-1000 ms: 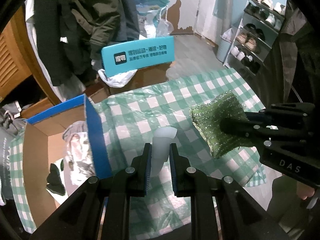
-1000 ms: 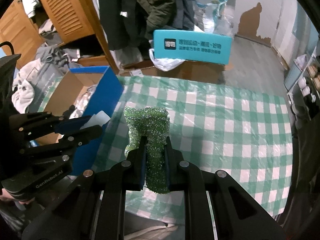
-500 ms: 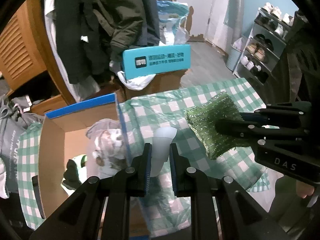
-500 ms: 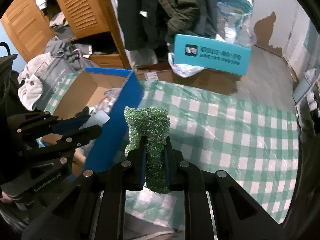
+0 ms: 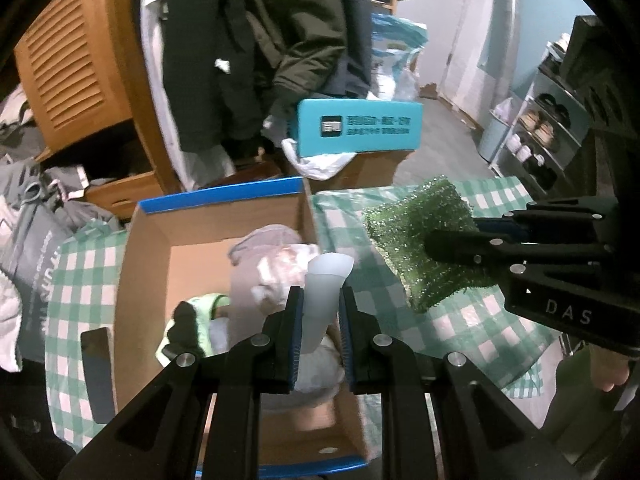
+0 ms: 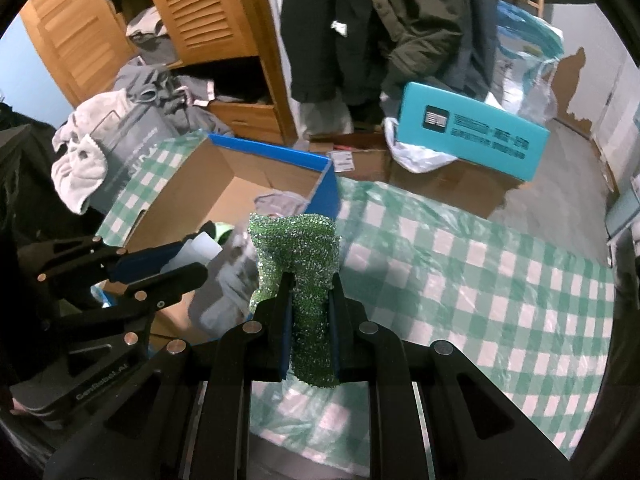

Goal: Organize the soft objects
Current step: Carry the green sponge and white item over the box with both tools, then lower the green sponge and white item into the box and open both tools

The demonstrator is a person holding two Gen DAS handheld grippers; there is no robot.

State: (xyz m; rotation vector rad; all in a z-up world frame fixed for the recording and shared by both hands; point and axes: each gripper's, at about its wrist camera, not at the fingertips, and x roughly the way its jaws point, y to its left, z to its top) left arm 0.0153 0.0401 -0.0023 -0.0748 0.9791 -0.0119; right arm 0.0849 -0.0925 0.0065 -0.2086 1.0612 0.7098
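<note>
My left gripper [image 5: 319,300] is shut on a pale white soft piece [image 5: 326,280] and hangs over the open cardboard box [image 5: 148,252] with blue edges. Inside the box lie crumpled grey and pinkish cloths [image 5: 272,256] and a green-and-black item [image 5: 188,320]. My right gripper [image 6: 308,284] is shut on a glittery green sponge [image 6: 298,248], held above the box's right wall [image 6: 326,190] and the checked tablecloth. In the left wrist view the right gripper [image 5: 444,246] and green sponge [image 5: 416,224] sit at the right; in the right wrist view the left gripper [image 6: 188,260] is at the left.
A green-and-white checked tablecloth [image 6: 460,272] under clear plastic covers the table. Behind stand a teal box [image 6: 472,136] on a carton, hanging dark coats [image 6: 380,24], a wooden louvred cabinet [image 6: 200,8], piled clothes [image 6: 88,160] and a shoe rack [image 5: 548,132].
Both grippers have travelled left from above the tablecloth toward the box; the left one is now over the box's inside, the right one at its blue wall. Both grips are unchanged.
</note>
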